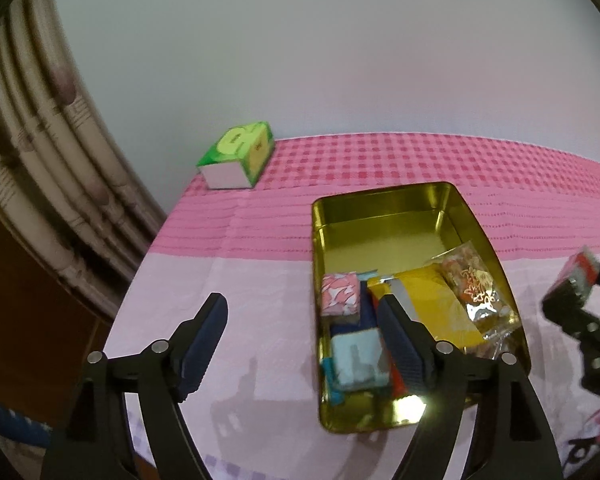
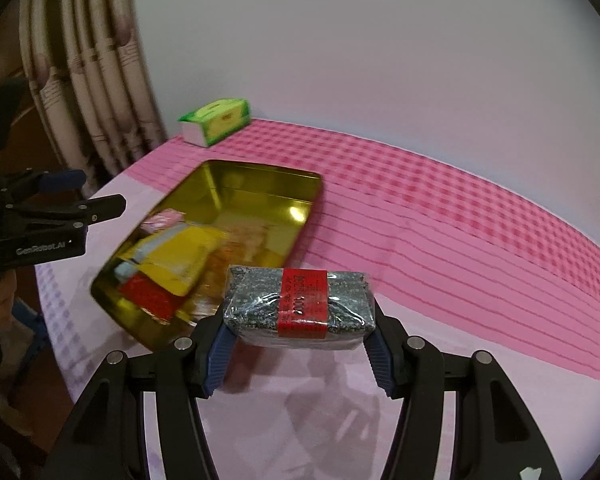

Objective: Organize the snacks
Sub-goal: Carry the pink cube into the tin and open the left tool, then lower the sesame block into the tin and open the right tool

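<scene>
Several snacks are already sitting in the gold tin (image 1: 384, 208) (far half's still bare). The right gripper (image 2: 298, 344) is gripping a speckled red-banded pack (image 2: 300, 304) above the table's near edge, while the left gripper (image 1: 300, 336) is hanging unclenched and empty.

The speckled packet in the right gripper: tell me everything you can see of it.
The speckled packet is a flat, brick-shaped block wrapped in glossy clear film, grey-black with pale flecks, with a red printed band around its middle. It lies level and crosswise, clamped at both ends by the right gripper, clear of the pink tablecloth, just beside the gold tin.
</scene>
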Available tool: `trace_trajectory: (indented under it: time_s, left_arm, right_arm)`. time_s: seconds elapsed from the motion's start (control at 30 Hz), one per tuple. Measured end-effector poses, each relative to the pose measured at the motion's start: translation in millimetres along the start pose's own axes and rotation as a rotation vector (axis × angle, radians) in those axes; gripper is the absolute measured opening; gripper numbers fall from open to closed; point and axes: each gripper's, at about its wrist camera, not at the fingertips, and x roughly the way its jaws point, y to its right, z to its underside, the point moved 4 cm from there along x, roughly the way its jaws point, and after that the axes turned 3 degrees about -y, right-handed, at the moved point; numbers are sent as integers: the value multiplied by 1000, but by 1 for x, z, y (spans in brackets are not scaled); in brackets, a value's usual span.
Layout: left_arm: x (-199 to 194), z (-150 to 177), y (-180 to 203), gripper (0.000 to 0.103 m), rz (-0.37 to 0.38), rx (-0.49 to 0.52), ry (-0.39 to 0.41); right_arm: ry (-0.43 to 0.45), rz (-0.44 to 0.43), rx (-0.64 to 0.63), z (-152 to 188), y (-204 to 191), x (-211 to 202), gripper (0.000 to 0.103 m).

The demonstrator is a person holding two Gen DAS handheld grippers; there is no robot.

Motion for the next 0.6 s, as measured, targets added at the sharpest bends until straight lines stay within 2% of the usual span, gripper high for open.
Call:
trace_trajectory:
  time_s: [0.2,0.33,0.6]
  left_arm:
    - [-15,15,-25,80,-33,-67,-9]
    - [-19,30,-39,85,-53,-103,-24]
    - [-16,51,-47,87,-82,-121,-53]
  right_arm:
    - [-17,-36,-26,-3,-26,8,54]
    - [-31,-48,-47,-3,-39,15,54]
    - [-84,-42,-86,0,-59,36,54]
